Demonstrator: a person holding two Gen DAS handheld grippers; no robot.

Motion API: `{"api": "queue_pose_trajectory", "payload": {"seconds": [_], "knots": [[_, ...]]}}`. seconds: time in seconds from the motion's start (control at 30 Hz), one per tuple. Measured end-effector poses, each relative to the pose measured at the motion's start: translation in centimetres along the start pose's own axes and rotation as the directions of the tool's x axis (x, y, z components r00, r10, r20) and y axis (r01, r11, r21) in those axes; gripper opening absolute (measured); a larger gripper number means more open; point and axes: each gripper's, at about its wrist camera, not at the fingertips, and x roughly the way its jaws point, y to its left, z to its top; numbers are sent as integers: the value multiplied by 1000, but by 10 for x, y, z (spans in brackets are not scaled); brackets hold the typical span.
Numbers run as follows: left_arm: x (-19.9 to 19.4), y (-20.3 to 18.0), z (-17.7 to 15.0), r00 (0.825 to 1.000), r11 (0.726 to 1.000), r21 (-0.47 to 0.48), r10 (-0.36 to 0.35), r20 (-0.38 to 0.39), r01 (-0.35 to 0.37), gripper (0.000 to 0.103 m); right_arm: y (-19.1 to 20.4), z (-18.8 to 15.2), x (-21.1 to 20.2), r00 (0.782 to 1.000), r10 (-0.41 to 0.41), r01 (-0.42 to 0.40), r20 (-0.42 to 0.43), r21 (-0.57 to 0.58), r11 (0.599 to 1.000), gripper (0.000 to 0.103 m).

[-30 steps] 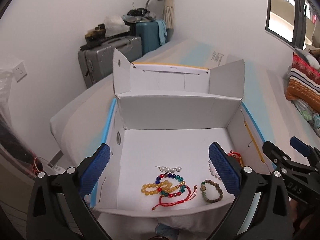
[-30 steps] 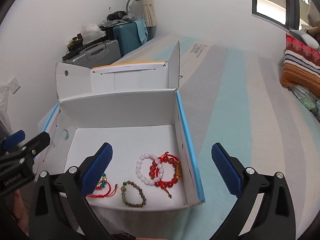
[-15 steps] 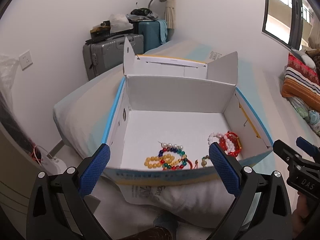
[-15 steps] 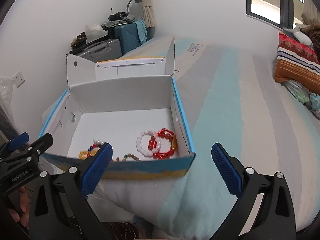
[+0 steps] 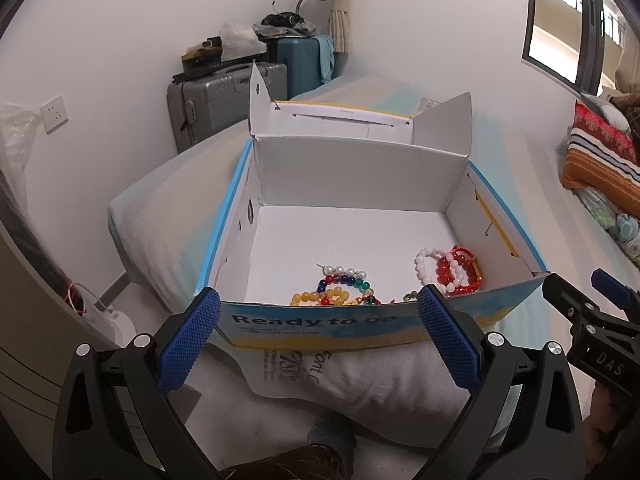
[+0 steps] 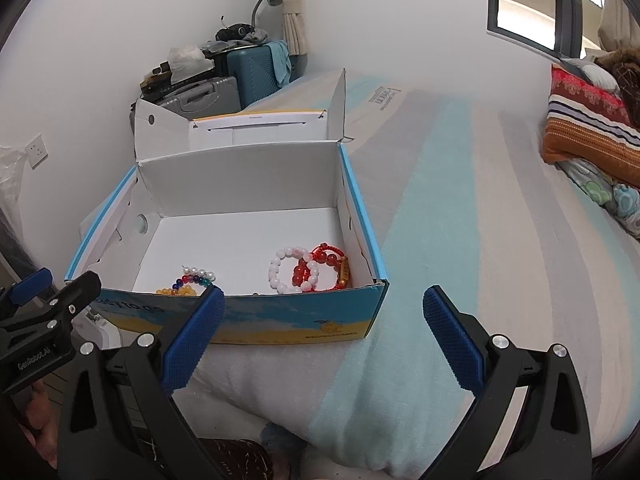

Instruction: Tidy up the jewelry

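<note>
From the left wrist camera, the left gripper (image 5: 318, 338) has drawn back from the open cardboard box (image 5: 412, 168). A second ago its blue pads hung over the box floor and looked straight down on the jewelry; now they sit in front of the box's printed near wall, which hides the lower edge of the bead pile. The jaws stand wide apart and hold nothing. Inside, the white bead bracelet (image 5: 425, 266) overlaps the red bead bracelet (image 5: 460, 270) near the right wall. The multicolored bracelet (image 5: 346, 280), the short pearl strand (image 5: 340, 270) and the yellow bead bracelet (image 5: 316, 298) cluster near the middle front; none of them seems to have shifted. The brown bead bracelet seen earlier is now almost wholly hidden behind the wall. The right gripper (image 5: 592, 320) shows at the right edge, outside the box.

From the right wrist camera, the right gripper (image 6: 323, 332) has likewise pulled back and lower: the box's near wall, unseen a second ago, now fills the space between the camera and the jewelry. Its jaws are spread wide and empty, the left pad before the front wall, the right pad over the striped bedsheet (image 6: 460, 208). The white bracelet (image 6: 290, 268) and red bracelet (image 6: 324, 266) lie together by the right wall, with the pearl strand (image 6: 198, 271) and the multicolored beads (image 6: 192, 280) further left. The left gripper (image 6: 60, 308) shows at the left edge, beside the box's front corner.
</note>
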Motion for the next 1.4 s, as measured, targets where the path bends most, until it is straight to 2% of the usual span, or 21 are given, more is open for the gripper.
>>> {"api": "queue_pose_trajectory", "payload": {"seconds": [0.63, 0.87, 1.4], "knots": [[-1, -7, -2, 1000, 1000, 26, -15, 10, 14, 97, 7, 4, -3, 1000, -6, 6, 6, -19, 1000, 95], [-3, -7, -2, 1000, 1000, 5, -9, 24, 9, 97, 9, 6, -3, 1000, -7, 7, 7, -22, 1000, 95], [4, -10, 0, 1000, 1000, 5, -22, -8, 23, 97, 10, 4, -4, 1000, -11, 11, 9, -22, 1000, 95]]}}
